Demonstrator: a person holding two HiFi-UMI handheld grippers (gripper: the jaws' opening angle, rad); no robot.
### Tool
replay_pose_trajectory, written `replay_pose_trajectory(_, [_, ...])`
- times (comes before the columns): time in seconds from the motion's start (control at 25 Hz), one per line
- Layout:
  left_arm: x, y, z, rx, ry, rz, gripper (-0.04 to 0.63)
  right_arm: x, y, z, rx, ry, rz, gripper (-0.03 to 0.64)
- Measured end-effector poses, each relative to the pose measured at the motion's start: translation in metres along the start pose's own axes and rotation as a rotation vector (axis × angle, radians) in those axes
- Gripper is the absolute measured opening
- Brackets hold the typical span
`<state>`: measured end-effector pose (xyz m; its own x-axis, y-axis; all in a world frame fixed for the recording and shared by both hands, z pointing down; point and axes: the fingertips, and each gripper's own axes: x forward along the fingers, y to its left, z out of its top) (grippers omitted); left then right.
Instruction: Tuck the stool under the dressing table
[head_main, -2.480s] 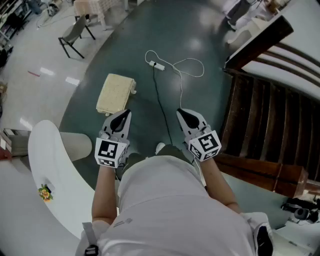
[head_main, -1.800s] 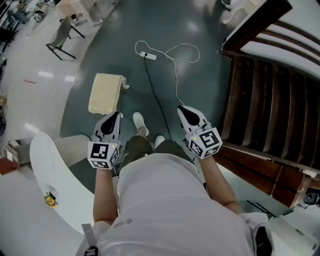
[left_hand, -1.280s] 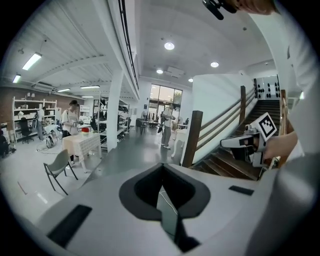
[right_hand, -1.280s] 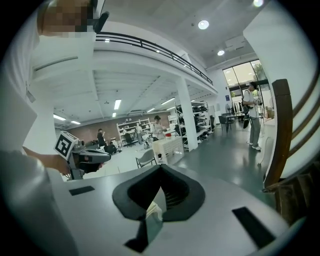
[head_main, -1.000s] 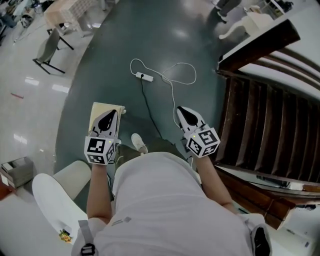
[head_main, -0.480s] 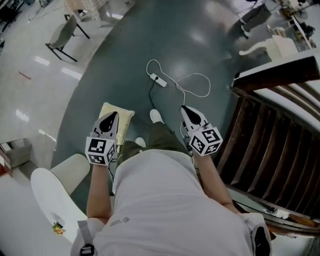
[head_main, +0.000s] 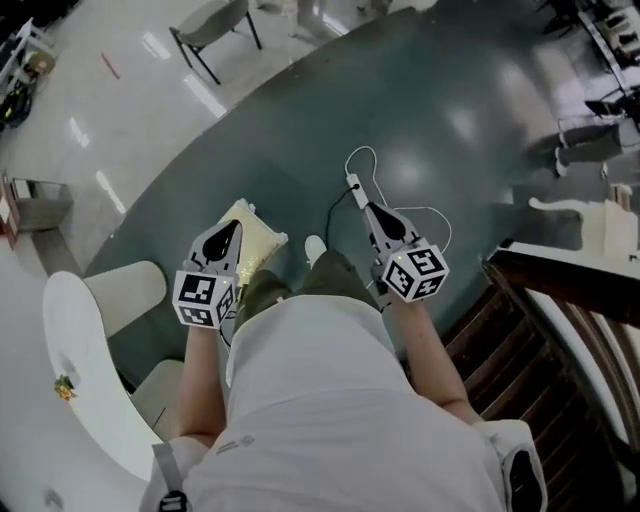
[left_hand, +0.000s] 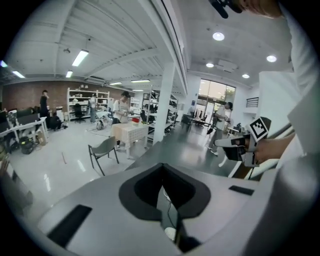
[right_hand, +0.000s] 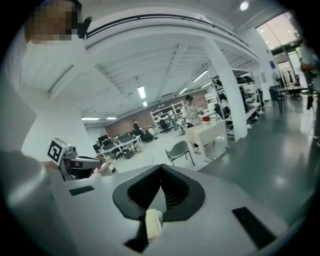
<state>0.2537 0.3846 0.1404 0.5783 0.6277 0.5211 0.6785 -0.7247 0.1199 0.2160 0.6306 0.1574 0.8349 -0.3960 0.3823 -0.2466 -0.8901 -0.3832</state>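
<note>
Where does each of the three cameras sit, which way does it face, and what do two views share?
Head view: on the person's head, facing steeply down; shirt, left hand-held gripper and right hand-held gripper show.
Left gripper view: on that hand-held gripper, facing outward along its shut jaws; the right one shows at right.
Right gripper view: mirrored, along shut jaws; the left one shows at left.
Shared: both gripper views show the grey chair.

Head view: from overhead, steeply down past the torso (head_main: 320, 400), close on left tongs (head_main: 226, 238) and right tongs (head_main: 378, 215), floor (head_main: 440, 120) beyond.
Left gripper view: riding on own jaws, near level across the hall, right tongs at right edge.
Right gripper view: likewise, left tongs at left edge.
Shared: grey chair (head_main: 213, 22), in all three.
</note>
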Motion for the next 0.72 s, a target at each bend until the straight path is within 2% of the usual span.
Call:
replay_pose_trajectory(0.16, [-0.003,0.033,0.000,-0.072,0.004,0.159,0.002,0.058,0.001,0.018,-0.044,0.076,0.144,0.008])
replay_pose_trajectory(0.32, [-0.024,0.060,-0.019,-0.171,0.019,0.322,0.002,0.109,0.015,0.020,-0.085,0.164,0.289,0.008])
replay_pose_trajectory(0.56, [-0.062,0.092,-0.067,-0.342,0.071,0.538,0.002,0.175,0.053,0.000,-0.143,0.314,0.465,0.008])
replay_pose_trajectory(0.72, [-0.094,0.095,-0.102,-0.464,0.080,0.663,0.002,0.206,0.083,-0.026,-0.209,0.420,0.572,0.008])
